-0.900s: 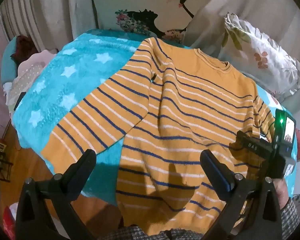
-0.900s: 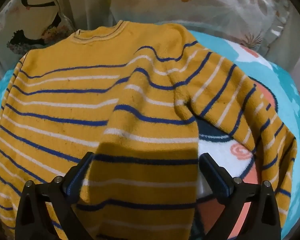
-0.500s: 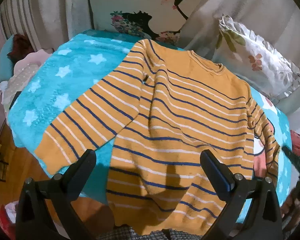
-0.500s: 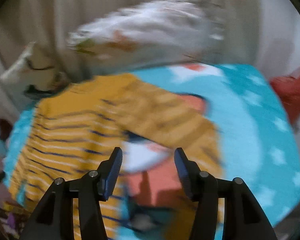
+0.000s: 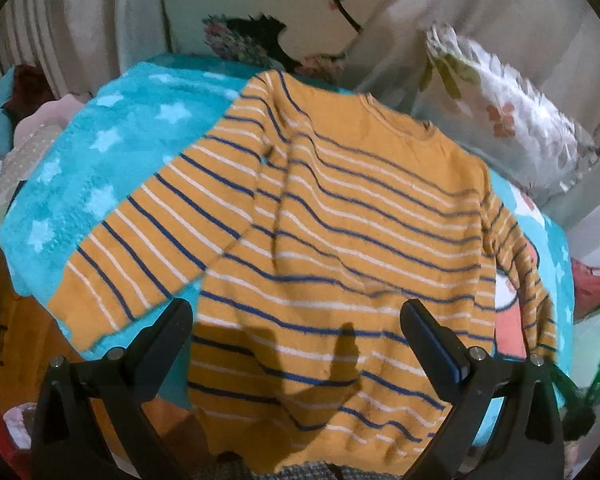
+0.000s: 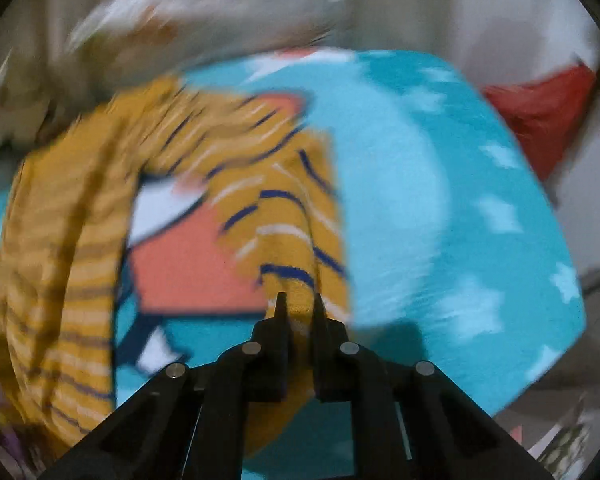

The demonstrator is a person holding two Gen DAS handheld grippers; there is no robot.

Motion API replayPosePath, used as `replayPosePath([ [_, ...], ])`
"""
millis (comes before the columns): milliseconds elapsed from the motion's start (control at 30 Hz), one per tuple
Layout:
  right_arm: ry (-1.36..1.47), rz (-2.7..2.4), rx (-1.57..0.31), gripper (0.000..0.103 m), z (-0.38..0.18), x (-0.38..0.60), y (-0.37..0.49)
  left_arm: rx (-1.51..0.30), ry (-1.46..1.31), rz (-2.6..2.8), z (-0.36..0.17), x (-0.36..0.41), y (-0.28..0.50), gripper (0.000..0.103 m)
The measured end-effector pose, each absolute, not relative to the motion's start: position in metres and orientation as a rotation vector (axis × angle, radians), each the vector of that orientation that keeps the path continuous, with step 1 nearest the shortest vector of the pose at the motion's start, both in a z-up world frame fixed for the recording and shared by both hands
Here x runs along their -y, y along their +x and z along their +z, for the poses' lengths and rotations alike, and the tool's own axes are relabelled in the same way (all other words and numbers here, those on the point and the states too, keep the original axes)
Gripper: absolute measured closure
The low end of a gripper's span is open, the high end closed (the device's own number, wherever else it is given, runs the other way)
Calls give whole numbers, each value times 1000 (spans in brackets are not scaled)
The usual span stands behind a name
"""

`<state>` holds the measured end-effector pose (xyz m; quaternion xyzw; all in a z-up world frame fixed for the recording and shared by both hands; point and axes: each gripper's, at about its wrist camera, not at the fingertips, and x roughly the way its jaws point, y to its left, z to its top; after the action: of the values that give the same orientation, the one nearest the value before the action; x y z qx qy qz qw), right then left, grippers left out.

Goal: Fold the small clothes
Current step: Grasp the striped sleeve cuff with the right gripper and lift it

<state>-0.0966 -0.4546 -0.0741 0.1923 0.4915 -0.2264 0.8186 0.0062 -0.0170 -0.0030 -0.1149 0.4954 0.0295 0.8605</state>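
A mustard sweater (image 5: 340, 240) with blue and white stripes lies face down, spread flat on a turquoise star blanket (image 5: 100, 168). Its left sleeve (image 5: 148, 248) angles out toward the blanket's edge. My left gripper (image 5: 298, 324) hovers wide open above the hem, with nothing between its fingers. In the blurred right wrist view the right sleeve (image 6: 284, 208) lies bunched on the blanket (image 6: 440, 200). My right gripper (image 6: 300, 300) is shut on the sleeve's cuff end, with yellow cloth showing between the pads.
Printed pillows (image 5: 512, 120) and pale curtains stand behind the blanket. A red cloth (image 6: 540, 116) lies off the far right. Wooden floor (image 5: 28, 320) shows past the left edge. A coral and white picture on the blanket (image 6: 188, 272) sits beside the right sleeve.
My right gripper swung off the sweater's body to the right sleeve and went from wide open to shut on the cuff. The left gripper stayed open over the hem.
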Motion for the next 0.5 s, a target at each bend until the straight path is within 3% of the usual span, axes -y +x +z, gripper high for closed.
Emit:
replayPosePath([
  [100, 488, -678, -998, 93, -67, 514, -107, -993, -291, 114, 5, -10, 5, 0],
  [167, 533, -835, -987, 83, -68, 552, -113, -969, -325, 172, 9, -37, 2, 0],
  [233, 557, -935, -990, 81, -68, 576, -111, -946, -368, 219, 10, -60, -1, 0],
  [333, 571, -978, -926, 47, -57, 582, -105, -933, -367, 327, 8, -94, -14, 0],
  [500, 524, -895, -892, 46, -55, 544, -88, -968, -287, 454, -6, -128, -34, 0],
])
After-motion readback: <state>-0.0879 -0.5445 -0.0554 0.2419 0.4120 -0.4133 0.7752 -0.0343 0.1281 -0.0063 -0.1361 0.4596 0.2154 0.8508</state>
